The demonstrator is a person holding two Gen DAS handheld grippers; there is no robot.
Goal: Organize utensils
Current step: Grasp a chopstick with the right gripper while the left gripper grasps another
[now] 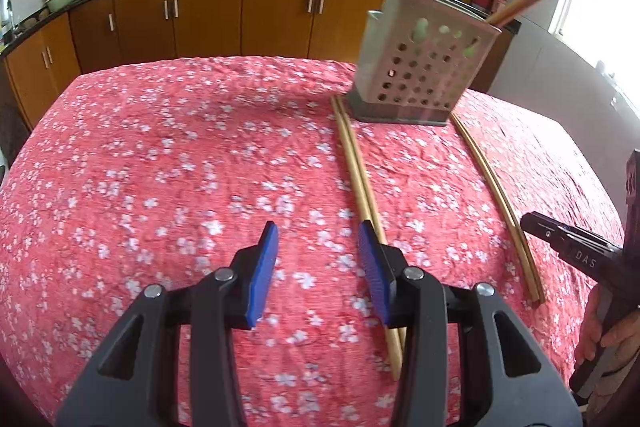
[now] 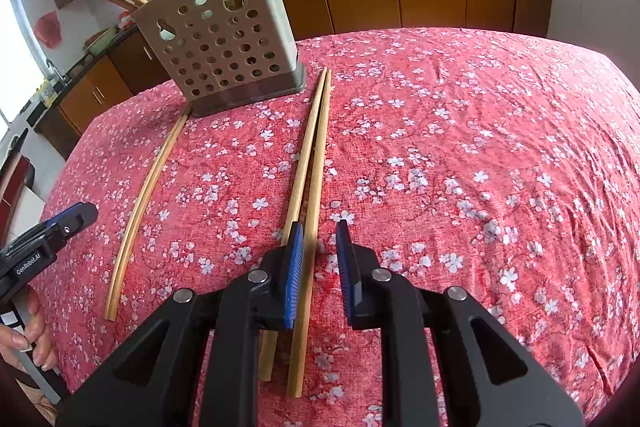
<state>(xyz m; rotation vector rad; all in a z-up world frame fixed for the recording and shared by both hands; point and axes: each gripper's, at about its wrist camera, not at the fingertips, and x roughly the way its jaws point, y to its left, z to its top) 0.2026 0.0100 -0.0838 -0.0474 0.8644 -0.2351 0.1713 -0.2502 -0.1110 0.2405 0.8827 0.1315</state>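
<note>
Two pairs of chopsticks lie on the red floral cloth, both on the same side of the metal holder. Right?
Not quite: the pairs and lie on the cloth, but one on each side of the holder, as the right wrist view shows.

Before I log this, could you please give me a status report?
Left gripper open, at left pair. Right gripper open, one chopstick between jaws. Holder ahead, nothing in the way.

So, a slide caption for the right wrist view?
Right gripper open astride one chopstick pair near the perforated holder.
</note>
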